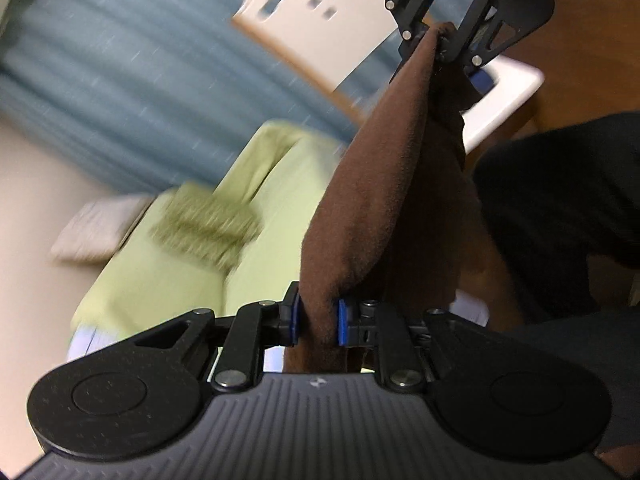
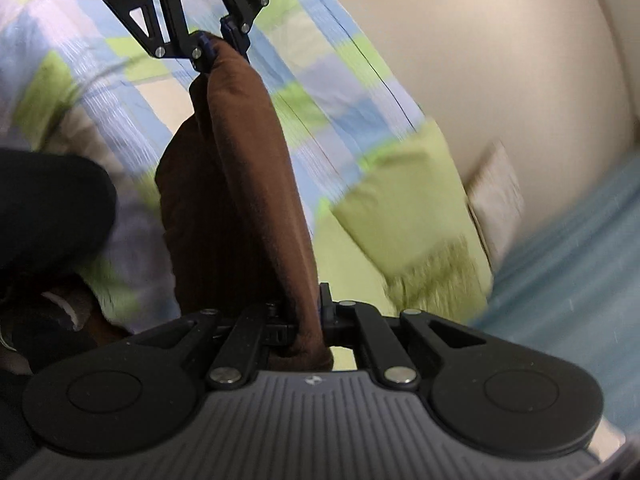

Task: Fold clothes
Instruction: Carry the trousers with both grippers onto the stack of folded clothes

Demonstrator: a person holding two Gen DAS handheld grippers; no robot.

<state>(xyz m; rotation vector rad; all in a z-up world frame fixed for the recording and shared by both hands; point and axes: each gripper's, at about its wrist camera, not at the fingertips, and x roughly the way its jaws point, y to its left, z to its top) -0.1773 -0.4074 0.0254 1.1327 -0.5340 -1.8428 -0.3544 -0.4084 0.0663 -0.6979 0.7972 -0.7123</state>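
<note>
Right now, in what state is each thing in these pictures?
Left gripper: shut on the brown cloth.
Right gripper: shut on the brown cloth.
Brown cloth: lifted, stretched between both grippers.
Green blanket: folded, lying on the bed.

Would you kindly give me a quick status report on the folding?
Left gripper and right gripper both shut on brown cloth. Cloth held up, stretched between them, above the bed. Nothing in the way.
</note>
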